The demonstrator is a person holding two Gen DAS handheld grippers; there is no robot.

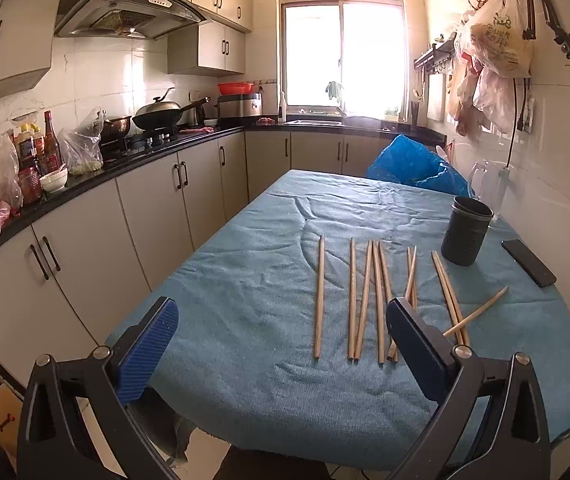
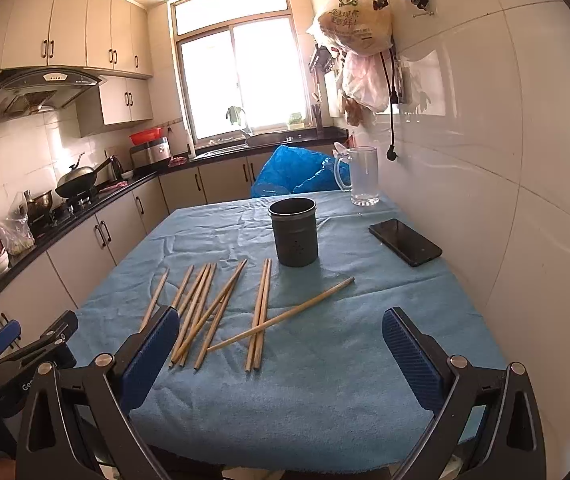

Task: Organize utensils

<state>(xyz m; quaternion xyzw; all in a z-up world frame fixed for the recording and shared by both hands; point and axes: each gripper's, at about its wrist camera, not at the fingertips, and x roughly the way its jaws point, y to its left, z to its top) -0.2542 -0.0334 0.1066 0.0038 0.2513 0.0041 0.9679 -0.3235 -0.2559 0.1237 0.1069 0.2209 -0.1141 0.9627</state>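
Presently, both grippers are held above the near edge of the table (image 1: 245, 280), which is covered with a blue cloth. The left gripper (image 1: 281, 340) is spread wide with nothing between its blue pads, and the right gripper (image 2: 281, 344) is likewise released and empty. In the right wrist view the left gripper (image 2: 25, 344) can be seen off the table's left edge, near the cabinets.

Wooden chopsticks (image 1: 365, 300) are laid out on the cloth toward the near edge, most of them lying roughly parallel and pointing from the near edge to the far edge. One chopstick (image 2: 281, 314) is laid at a slant across a pair nearest the right edge, touching them. A dark cylindrical utensil holder (image 2: 293, 232) is set upright just beyond the chopsticks, toward the right edge, and apart from them. A black phone (image 2: 405, 242) is placed flat near the right edge, beside the holder. A clear glass mug (image 2: 361, 176) is stood at the far right corner, and a blue plastic bag (image 2: 293, 172) is seen at the far edge.
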